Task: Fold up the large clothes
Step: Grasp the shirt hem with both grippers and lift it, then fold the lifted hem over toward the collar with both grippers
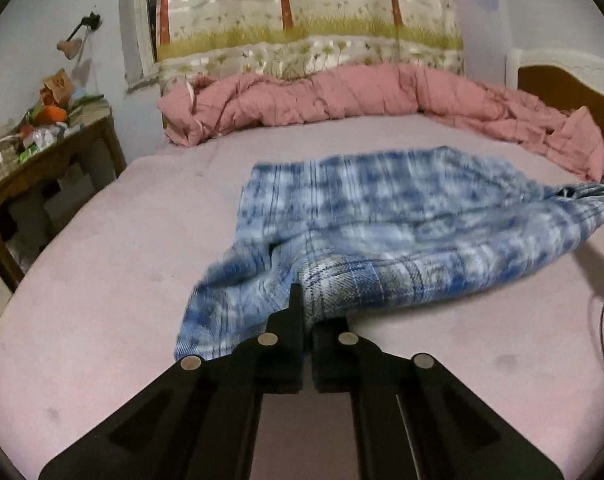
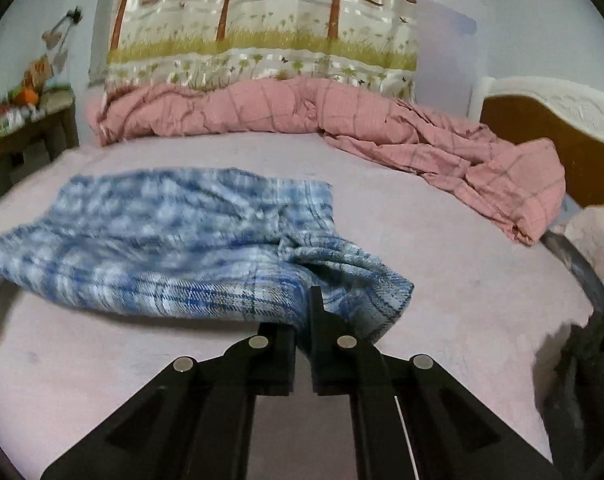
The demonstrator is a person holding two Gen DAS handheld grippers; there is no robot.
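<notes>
Left black two-finger tool [image 1: 307, 320] clamped on blue-and-white plaid flannel garment [image 1: 382, 220]; right tool [image 2: 304, 320] likewise clamped on its near edge, raised off pink-sheeted bed [image 1: 102, 260].

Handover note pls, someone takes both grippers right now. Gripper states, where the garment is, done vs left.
Left gripper: shut on the near edge of the blue plaid garment.
Right gripper: shut on the same edge, at the other corner.
Garment: on the pink bed sheet, near edge lifted, far part lying on the bed; image blurred.
Pink quilt bunched along the far side, apart from the garment.
Done: both corners gripped.
Left: probably carry the edge over to fold; no finished fold visible.
</notes>
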